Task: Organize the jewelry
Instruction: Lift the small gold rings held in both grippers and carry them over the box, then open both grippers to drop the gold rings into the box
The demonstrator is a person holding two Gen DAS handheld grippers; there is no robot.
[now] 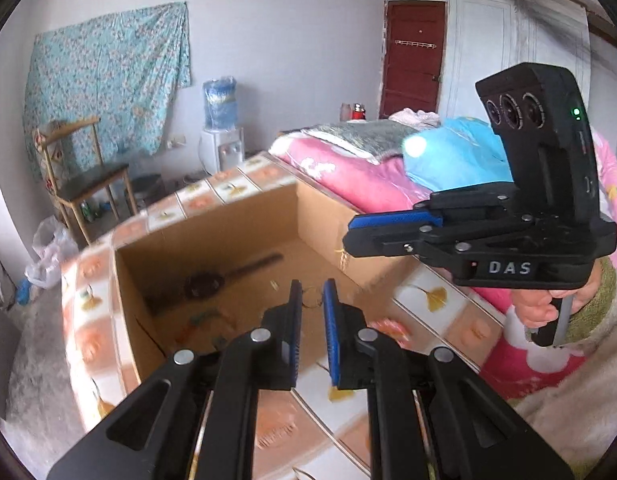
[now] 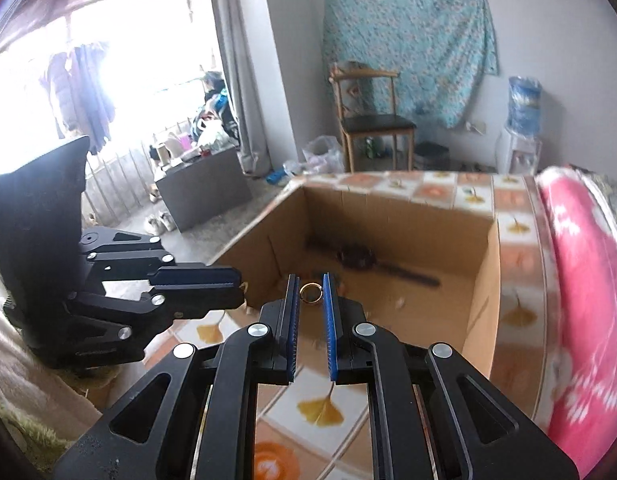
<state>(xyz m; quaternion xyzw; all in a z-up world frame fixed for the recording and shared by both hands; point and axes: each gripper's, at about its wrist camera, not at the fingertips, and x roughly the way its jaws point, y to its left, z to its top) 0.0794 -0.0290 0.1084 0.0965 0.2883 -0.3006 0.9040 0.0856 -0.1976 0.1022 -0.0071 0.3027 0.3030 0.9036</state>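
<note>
Two small pieces are in play. My right gripper (image 2: 311, 280) is nipped nearly together on a gold ring (image 2: 309, 293), caught right at the pad tips. My left gripper (image 1: 311, 284) looks closed the same way on a thin hoop (image 1: 312, 299), though blur leaves that less sure. Both hang over the near edge of the cardboard box (image 2: 480, 280) ahead of me. I judge such pieces featherlight, hard and slick, prone to pivot or pop out. A band is best pinched across its width, flat between the pads. Only the right view shows the ring crisply. Only the left view shows my hand (image 1: 544, 304) on the right handle.
</note>
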